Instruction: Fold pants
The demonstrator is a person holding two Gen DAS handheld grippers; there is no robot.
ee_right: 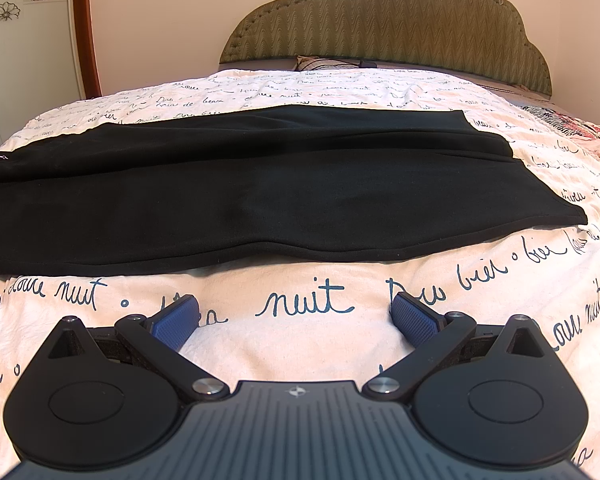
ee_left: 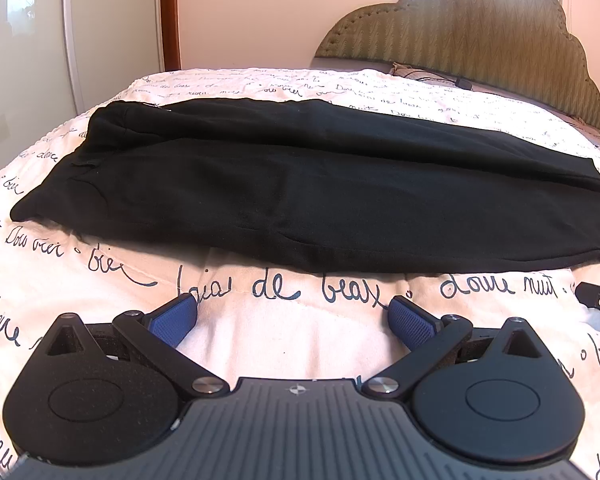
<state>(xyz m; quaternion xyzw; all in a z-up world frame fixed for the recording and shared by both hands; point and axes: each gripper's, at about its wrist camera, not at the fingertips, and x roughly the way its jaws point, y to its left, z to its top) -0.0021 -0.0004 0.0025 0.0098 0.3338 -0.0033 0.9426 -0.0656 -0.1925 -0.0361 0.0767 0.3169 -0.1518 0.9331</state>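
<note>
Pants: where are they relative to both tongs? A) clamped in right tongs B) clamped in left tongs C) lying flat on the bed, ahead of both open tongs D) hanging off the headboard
C: the black pants lie across the bedspread, beyond the open left tongs and open right tongs, touching neither.

Pants crosswise on bedspread, headboard behind, both hand-held grippers in front.

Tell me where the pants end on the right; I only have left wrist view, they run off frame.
Observer: The pants end on the bedspread, short of its right side.
Operator: Legs lined up?
Observer: No. The far hem stops short of the near hem.
Operator: Right jaws?
Observer: The right gripper is open and empty, jaws wide apart, short of the pants' near edge.
</note>
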